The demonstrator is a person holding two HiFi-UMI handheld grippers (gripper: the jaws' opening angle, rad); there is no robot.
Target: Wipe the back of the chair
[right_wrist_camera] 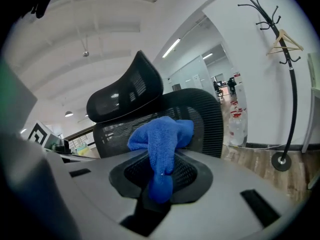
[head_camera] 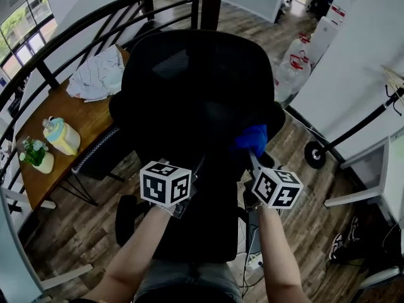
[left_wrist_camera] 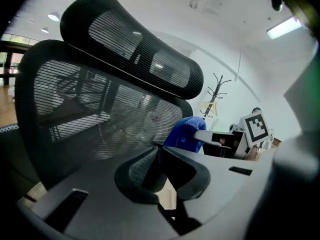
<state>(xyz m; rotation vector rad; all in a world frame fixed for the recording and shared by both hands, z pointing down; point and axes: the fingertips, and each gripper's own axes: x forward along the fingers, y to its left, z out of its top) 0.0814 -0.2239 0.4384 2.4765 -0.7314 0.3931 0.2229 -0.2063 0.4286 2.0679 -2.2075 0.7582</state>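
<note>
Black mesh office chair [head_camera: 196, 87] fills the middle of the head view, seen from behind and above, with its back facing the person. The seat and base are mostly hidden under the back and the arms. The curved mesh headrest [left_wrist_camera: 135, 49] sits above the back. Right gripper [right_wrist_camera: 162, 159] has its jaws closed on a blue microfibre cloth [right_wrist_camera: 160, 139], pinched at a thin fold, with the bunched top spilling forward over the jaw tips. The cloth is at the right edge of the chair back, about mid-height, and seems to touch the mesh, though actual contact is hard to confirm. Left gripper [left_wrist_camera: 160, 159] is low behind the chair back, its jaws a narrow slit apart with pale floor showing through the gap. Nothing can be made out between them, and its tips are lost against the black chair in the head view. A wooden table [head_camera: 95, 122] at left carries a crumpled white cloth [head_camera: 98, 74], a yellow-and-teal container [head_camera: 61, 136] and a small potted plant [head_camera: 36, 154]; its far end is cut off. A black coat rack [right_wrist_camera: 287, 74] stands by the wall on the right.
</note>
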